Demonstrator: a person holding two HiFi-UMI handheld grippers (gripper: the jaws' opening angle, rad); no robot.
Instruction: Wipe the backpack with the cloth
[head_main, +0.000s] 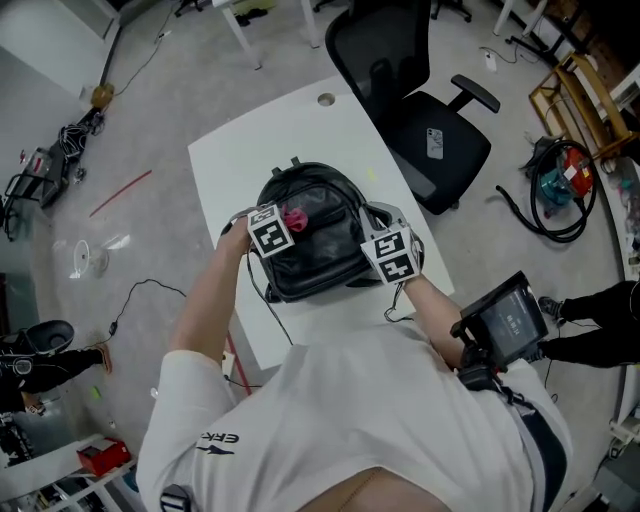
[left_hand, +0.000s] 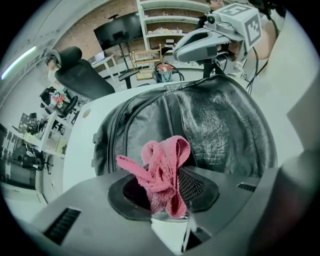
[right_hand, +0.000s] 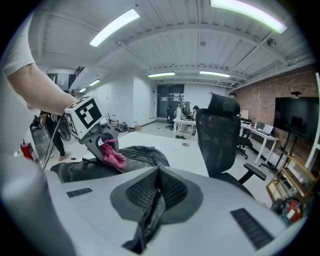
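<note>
Two grippers share the work over the black backpack (left_hand: 220, 125), which lies flat on the white tabletop (head_main: 300, 120). The left gripper (left_hand: 167, 207) has its fingers pinched on the pink cloth (left_hand: 161, 172). The cloth's bunched folds stick out past the fingertips, so the loose fabric would meet the leather first rather than the fingers. It hangs just above the backpack's upper panel, and I cannot tell whether it touches. The right gripper (right_hand: 159, 186), at the backpack's right side, has its fingers closed on a dark strip (right_hand: 149, 225) that looks like part of the backpack. I judge this grip is meant to steady the backpack against the wiping strokes.
</note>
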